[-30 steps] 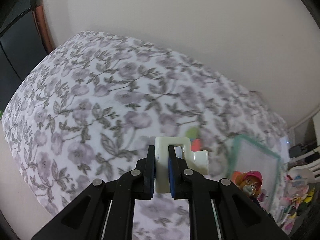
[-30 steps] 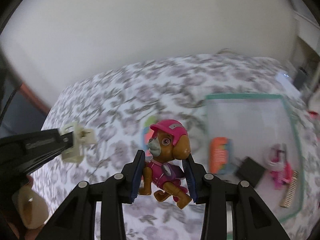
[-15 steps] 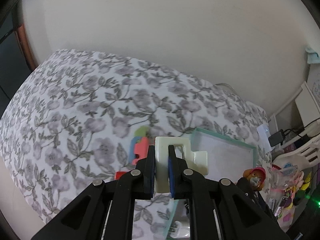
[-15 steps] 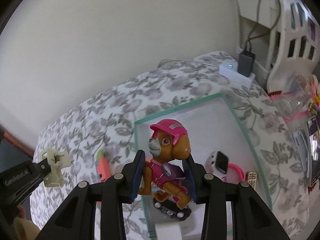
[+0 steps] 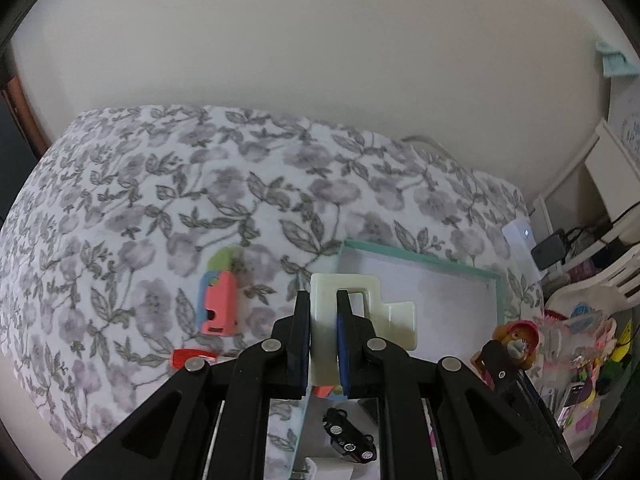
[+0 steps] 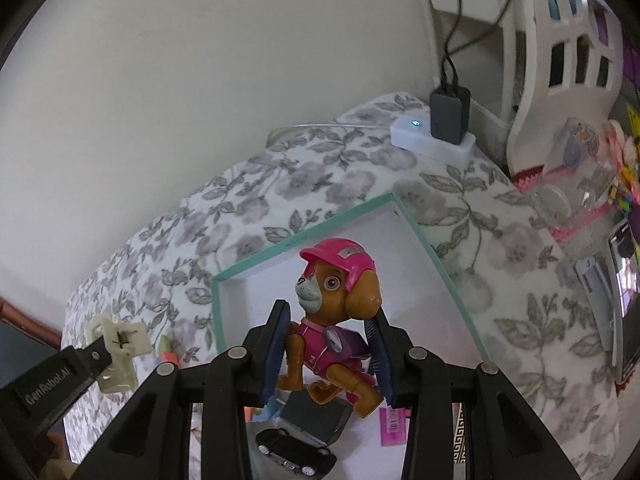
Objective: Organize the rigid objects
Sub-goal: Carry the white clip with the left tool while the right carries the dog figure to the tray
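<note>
Where wall meets floral bedspread [image 5: 160, 208]

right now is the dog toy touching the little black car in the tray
Apart. The right wrist view shows the dog toy held up in the right gripper, with the black car lying below it.

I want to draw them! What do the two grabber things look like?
Both are black plastic with two long fingers, round silver bolts and dark blue ribbed pads. The left gripper has white "GenRobot.AI" lettering on its side, which shows in the right wrist view. The right gripper looks the same. No cables or sleeves show.
</note>
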Demonstrator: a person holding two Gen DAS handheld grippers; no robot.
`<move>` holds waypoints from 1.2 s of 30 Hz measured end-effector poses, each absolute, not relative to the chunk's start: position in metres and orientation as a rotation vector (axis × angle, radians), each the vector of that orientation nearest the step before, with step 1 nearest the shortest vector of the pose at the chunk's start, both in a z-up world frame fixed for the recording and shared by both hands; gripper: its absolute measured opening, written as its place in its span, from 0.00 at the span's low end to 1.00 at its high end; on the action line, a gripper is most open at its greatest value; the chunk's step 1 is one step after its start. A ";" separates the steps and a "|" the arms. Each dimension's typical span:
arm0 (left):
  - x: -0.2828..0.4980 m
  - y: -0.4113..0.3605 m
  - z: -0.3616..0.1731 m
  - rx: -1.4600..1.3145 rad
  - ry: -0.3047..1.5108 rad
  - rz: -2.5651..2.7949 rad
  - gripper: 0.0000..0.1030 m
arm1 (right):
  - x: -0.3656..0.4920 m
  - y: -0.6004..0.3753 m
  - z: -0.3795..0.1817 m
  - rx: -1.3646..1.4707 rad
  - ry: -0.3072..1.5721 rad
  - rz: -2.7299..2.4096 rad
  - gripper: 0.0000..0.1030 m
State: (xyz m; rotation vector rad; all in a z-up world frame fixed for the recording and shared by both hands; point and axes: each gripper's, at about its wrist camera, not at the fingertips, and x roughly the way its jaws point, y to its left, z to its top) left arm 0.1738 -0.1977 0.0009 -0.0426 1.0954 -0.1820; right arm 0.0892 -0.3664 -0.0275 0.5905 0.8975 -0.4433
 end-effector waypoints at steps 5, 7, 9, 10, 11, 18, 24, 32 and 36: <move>0.177 -0.216 -0.023 -0.015 1.145 -0.183 0.12 | 0.086 -0.376 -0.035 0.597 0.892 -0.480 0.40; 0.177 -0.223 -0.035 -0.003 1.172 -0.189 0.12 | 0.084 -0.380 -0.036 0.598 0.881 -0.492 0.40; 0.176 -0.230 -0.046 0.010 1.187 -0.201 0.12 | 0.083 -0.382 -0.038 0.584 0.876 -0.506 0.40; 0.175 -0.232 -0.050 0.015 1.190 -0.203 0.12 | 0.082 -0.384 -0.040 0.575 0.877 -0.519 0.40; 0.175 -0.233 -0.055 0.019 1.194 -0.206 0.12 | 0.081 -0.386 -0.042 0.570 0.878 -0.532 0.40; 0.173 -0.236 -0.082 0.003 1.200 -0.226 0.12 | 0.075 -0.401 -0.058 0.587 0.890 -0.571 0.40; 0.171 -0.242 -0.090 0.029 1.206 -0.240 0.12 | 0.068 -0.412 -0.074 0.625 0.923 -0.640 0.40; 0.169 -0.246 -0.097 0.063 1.238 -0.235 0.12 | 0.062 -0.417 -0.083 0.646 0.958 -0.685 0.40; 0.169 -0.248 -0.097 0.078 1.239 -0.236 0.12 | 0.063 -0.417 -0.083 0.639 0.963 -0.695 0.40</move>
